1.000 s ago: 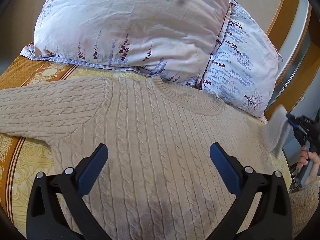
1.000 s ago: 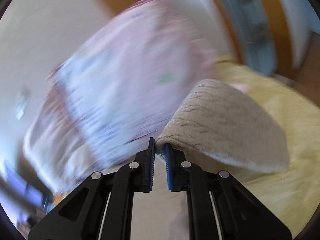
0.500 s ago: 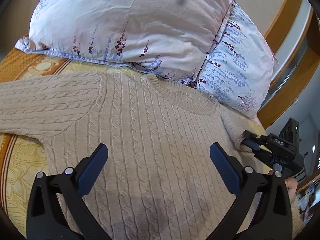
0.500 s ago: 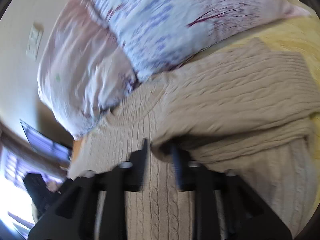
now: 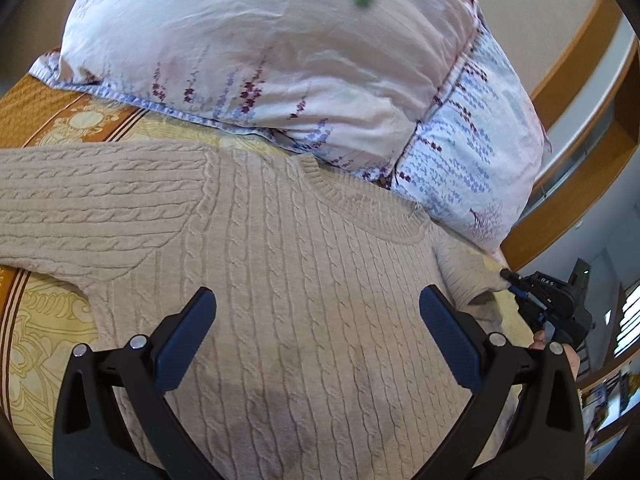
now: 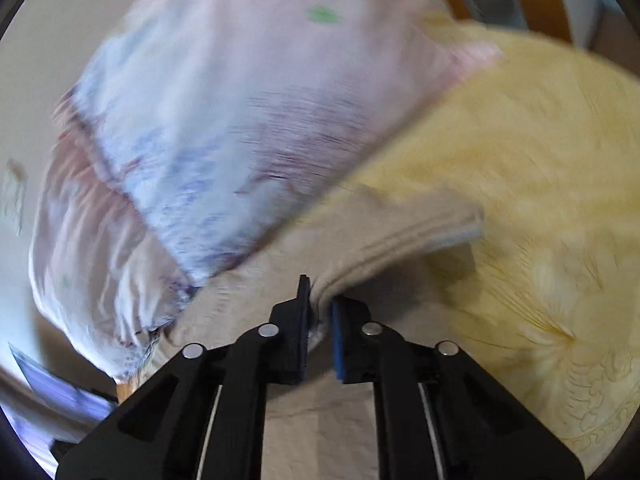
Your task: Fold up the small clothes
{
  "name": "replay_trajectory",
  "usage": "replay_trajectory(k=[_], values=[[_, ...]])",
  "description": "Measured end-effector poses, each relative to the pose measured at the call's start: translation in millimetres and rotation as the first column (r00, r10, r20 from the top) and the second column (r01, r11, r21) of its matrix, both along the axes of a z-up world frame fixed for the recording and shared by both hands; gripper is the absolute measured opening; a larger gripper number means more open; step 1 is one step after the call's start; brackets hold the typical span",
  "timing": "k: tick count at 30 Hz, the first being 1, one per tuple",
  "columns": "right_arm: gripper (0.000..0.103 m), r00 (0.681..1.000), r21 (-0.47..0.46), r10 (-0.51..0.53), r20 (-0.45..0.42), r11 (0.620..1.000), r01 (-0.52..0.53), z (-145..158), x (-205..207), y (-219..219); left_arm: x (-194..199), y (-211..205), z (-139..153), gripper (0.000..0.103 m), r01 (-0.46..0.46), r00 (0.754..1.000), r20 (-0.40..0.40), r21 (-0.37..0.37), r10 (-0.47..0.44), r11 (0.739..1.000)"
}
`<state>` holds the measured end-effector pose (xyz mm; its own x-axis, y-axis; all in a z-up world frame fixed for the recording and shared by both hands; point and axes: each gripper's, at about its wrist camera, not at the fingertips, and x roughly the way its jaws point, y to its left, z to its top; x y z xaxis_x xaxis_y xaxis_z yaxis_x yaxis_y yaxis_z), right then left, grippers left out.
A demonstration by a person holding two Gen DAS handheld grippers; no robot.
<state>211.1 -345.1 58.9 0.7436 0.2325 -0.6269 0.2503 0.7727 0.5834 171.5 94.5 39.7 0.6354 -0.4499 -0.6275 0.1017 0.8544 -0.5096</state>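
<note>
A beige cable-knit sweater (image 5: 300, 280) lies flat on the bed, neck toward the pillows, one sleeve stretched out to the left. My left gripper (image 5: 316, 332) is open and hovers over the sweater's body, holding nothing. My right gripper (image 6: 320, 320) is shut on the sweater's right sleeve (image 6: 396, 236). It also shows in the left wrist view (image 5: 508, 278) at the sweater's right side, with the sleeve (image 5: 468, 280) bunched by the shoulder. The right wrist view is blurred by motion.
Two floral pillows (image 5: 280, 52) lie stacked behind the sweater's neck. The yellow patterned bedspread (image 5: 44, 320) lies under everything. A wooden bed frame (image 5: 568, 184) runs along the far right.
My right gripper has swung with the sleeve: lifted at the right edge, brought in to the shoulder, now pulled slightly outward again. My left gripper stays open over the body.
</note>
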Motion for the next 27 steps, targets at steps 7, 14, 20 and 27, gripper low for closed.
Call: replay_trajectory(k=[7,14,20,27], values=[[0.014,0.885,-0.067,0.462,0.05,0.886,-0.459,23.5,23.9,146.3,4.9,10.5,-2.8,0.101,-0.017,1.0,-0.027,-0.137,0.013,0.99],[0.044,0.86,0.091,0.508,-0.051,0.86,-0.502,-19.1,-0.9,144.3,19.5,1.2,-17.9,0.091,-0.016,0.992,-0.126,-0.219,-0.012,0.976],[0.044,0.976,0.27,0.179,-0.123,0.953,-0.141,-47.7,-31.6,38.3,40.5,-10.9,-38.1,0.07,-0.059,0.97,-0.244,-0.271,-0.009,0.961],[0.036,0.992,0.398,-0.045,-0.114,0.913,0.087,-67.6,-46.6,-20.8,67.1,-10.5,-41.3,0.053,-0.133,0.958,-0.282,-0.253,0.058,0.958]])
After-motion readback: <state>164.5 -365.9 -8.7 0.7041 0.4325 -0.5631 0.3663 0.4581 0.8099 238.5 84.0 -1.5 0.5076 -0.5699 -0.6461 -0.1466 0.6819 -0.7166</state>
